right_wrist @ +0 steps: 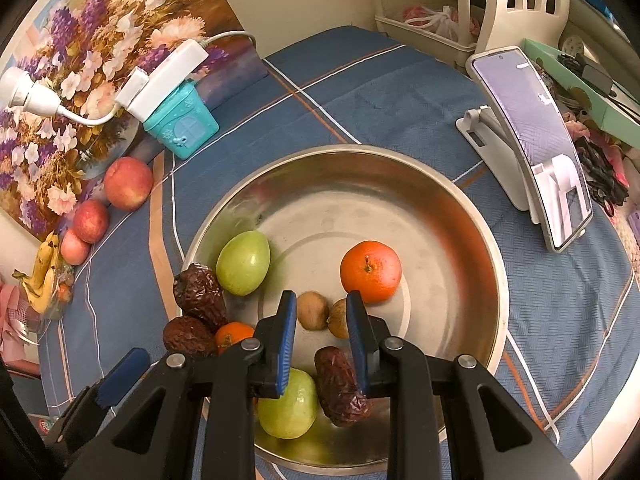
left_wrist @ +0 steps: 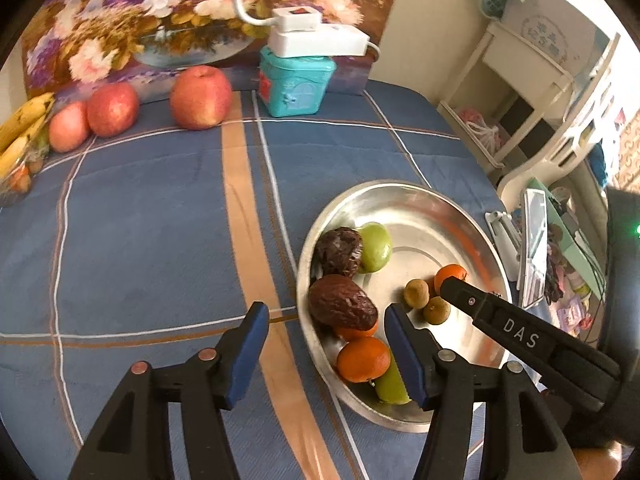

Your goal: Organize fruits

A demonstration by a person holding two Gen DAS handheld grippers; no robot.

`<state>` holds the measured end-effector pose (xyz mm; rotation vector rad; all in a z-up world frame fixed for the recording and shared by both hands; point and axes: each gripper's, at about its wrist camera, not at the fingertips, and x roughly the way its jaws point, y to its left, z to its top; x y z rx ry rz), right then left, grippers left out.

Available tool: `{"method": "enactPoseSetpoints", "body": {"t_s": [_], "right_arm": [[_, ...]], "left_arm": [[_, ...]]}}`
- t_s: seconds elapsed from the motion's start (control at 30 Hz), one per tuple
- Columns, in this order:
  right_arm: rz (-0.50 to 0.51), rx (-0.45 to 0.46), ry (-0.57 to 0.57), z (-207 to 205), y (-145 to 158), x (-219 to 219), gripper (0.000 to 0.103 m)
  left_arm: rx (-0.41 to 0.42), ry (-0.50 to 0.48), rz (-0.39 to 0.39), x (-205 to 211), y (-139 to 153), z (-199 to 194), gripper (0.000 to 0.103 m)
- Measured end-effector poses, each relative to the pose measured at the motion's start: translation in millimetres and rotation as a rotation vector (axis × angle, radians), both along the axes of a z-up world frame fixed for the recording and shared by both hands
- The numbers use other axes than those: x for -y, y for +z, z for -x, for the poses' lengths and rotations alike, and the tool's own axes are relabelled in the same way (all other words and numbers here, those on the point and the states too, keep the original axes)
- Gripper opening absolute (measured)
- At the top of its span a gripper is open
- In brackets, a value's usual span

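A steel plate (right_wrist: 340, 152) on the blue checked cloth holds two green fruits (right_wrist: 244, 262), wrinkled brown dates (right_wrist: 198, 296), oranges (right_wrist: 370, 270) and two small brown longans (right_wrist: 312, 316). My left gripper (left_wrist: 326, 312) hangs open over the plate's left rim (left_wrist: 308, 248). A date (left_wrist: 342, 306) lies just beyond its tips, and neither pad touches it. My right gripper (right_wrist: 320, 298) hovers over the plate's near half with its jaws drawn close and nothing pressed between the pads. Another date (right_wrist: 340, 384) and a green fruit (right_wrist: 286, 408) lie in the plate beneath it.
Three apples (left_wrist: 200, 96) and bananas (left_wrist: 20, 128) lie at the far left by a floral painting (left_wrist: 160, 20). A teal house-shaped box (left_wrist: 296, 80) carries a white power strip (left_wrist: 316, 38). A phone on a stand (right_wrist: 532, 144) stands right of the plate, near the table's edge.
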<state>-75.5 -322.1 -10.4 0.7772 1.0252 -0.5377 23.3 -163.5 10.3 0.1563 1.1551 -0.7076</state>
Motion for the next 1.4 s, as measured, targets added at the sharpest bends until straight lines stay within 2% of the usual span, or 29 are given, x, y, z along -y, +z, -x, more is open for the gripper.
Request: {"method": "enactPoseSetpoints", "body": {"t_s": [0.17,0.23,0.43,0.5,0.57,0.6,0.67,0.7,0.73,0.77,0.9,0.97,1.17,1.4], "right_arm": [[0.004,-0.001,0.022,-3.8,1.4,-3.1,0.026],[0.01,-0.002,0.042,-7.2,2.6,-5.9,0.026],[0.031,-0.007,0.13,-20.8,6.7,-24.2,0.026],[0.041,-0.006,0.161,-24.7,8.3,-31.5,0.027],[0.052,-0.006,0.183,-27.9,9.9,-37.9,0.038],[0.06,-0.006,0.197,-29.7,11.1,-41.7,0.04],[0.07,-0.008,0.214,-33.8,11.6,-45.7,0.044],[0.075,-0.01,0.222,-35.2,12.1,-48.0,0.047],[0.083,-0.01,0.227,-36.2,12.8,-49.9,0.06],[0.085,-0.009,0.234,-36.9,13.3,-51.9,0.068],[0.093,-0.004,0.266,-36.7,15.2,-59.8,0.074],[0.112,0.002,0.277,-36.4,16.7,-65.4,0.089],[0.158,0.033,0.287,-34.4,23.8,-77.8,0.092],[0.181,0.051,0.313,-31.2,27.0,-90.1,0.092]], "left_arm": [[0.003,0.113,0.009,-22.7,7.4,-13.8,0.067],[-0.001,0.176,-0.015,-33.5,6.2,-22.1,0.07],[-0.019,0.354,-0.115,-72.7,-6.9,-45.7,0.072],[-0.019,0.405,-0.125,-85.9,-8.4,-50.7,0.077],[-0.012,0.438,-0.125,-94.8,-8.1,-54.2,0.087],[-0.009,0.447,-0.124,-97.8,-7.3,-56.0,0.089],[0.005,0.473,-0.13,-104.3,-6.9,-57.6,0.103],[0.014,0.484,-0.134,-105.8,-6.9,-58.2,0.103],[0.02,0.493,-0.137,-108.7,-7.6,-58.5,0.103],[0.022,0.496,-0.139,-110.7,-8.8,-59.6,0.103],[0.044,0.508,-0.151,-115.5,-8.4,-59.9,0.103],[0.061,0.511,-0.166,-117.6,-5.8,-58.7,0.103],[0.097,0.494,-0.188,-120.1,-1.1,-51.3,0.103],[0.142,0.55,-0.296,-129.9,4.1,-41.4,0.103]]}}
